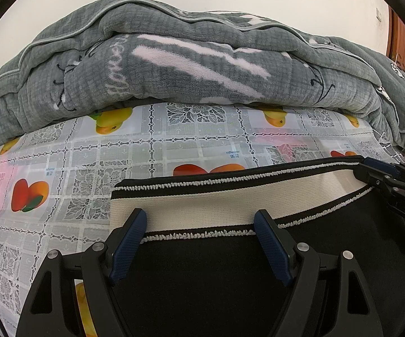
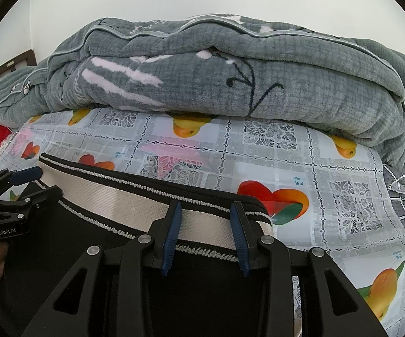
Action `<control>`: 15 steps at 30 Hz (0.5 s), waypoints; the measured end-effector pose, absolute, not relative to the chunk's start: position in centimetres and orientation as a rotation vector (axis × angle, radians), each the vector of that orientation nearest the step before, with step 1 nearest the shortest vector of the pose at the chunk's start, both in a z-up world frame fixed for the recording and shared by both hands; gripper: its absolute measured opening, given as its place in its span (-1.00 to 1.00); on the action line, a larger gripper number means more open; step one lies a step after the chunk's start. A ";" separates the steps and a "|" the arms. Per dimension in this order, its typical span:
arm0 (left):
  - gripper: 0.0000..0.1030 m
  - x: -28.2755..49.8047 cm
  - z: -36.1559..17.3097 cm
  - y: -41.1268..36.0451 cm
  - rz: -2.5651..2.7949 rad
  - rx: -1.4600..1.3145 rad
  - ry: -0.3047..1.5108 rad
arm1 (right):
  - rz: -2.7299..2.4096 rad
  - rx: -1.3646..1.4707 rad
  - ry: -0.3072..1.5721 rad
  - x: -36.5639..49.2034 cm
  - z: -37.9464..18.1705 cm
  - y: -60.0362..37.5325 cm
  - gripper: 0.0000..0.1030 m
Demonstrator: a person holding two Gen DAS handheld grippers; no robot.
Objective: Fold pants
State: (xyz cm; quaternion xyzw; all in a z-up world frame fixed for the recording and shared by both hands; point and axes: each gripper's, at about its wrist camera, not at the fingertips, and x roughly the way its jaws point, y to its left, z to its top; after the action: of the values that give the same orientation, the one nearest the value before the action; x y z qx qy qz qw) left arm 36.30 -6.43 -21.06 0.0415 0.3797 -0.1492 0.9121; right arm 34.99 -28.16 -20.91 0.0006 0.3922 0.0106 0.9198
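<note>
Parted tongs (image 2: 205, 213) over pants (image 2: 104, 252) waistband

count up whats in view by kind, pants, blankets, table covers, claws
pants: 1
blanket: 1
table cover: 1
claws: 2, left claw and right claw
total: 5

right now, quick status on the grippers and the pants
Left hand-held gripper open over the waistband. Right hand-held gripper open too, narrower, near the band's right end. Black pants flat on the tablecloth. Grey blanket heaped beyond, not touching.
</note>
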 end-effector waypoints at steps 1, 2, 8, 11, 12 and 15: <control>0.52 36.3 -21.1 -6.4 -0.307 0.086 0.782 | 0.021 0.002 0.806 34.9 -20.9 -28.2 -0.31; 0.52 36.3 -21.1 -6.5 -0.308 0.085 0.782 | 0.021 0.002 0.806 34.9 -20.9 -28.1 -0.31; 0.52 36.3 -21.1 -6.5 -0.306 0.089 0.781 | 0.020 0.003 0.806 34.9 -20.8 -28.1 -0.31; 0.52 36.2 -21.0 -6.6 -0.306 0.094 0.783 | 0.021 0.002 0.806 34.8 -20.8 -28.1 -0.30; 0.52 36.2 -21.0 -6.6 -0.305 0.099 0.783 | 0.024 0.007 0.810 34.8 -20.8 -28.2 -0.30; 0.51 35.7 -20.5 -6.8 -0.319 0.131 0.801 | 0.046 0.033 0.825 34.6 -20.5 -28.7 -0.27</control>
State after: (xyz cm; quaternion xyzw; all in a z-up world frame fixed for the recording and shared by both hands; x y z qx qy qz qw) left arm 35.66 -6.77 -20.52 0.0636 0.3881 -0.1543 0.9064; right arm 34.56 -28.69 -20.48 0.0160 0.4010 0.0221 0.9157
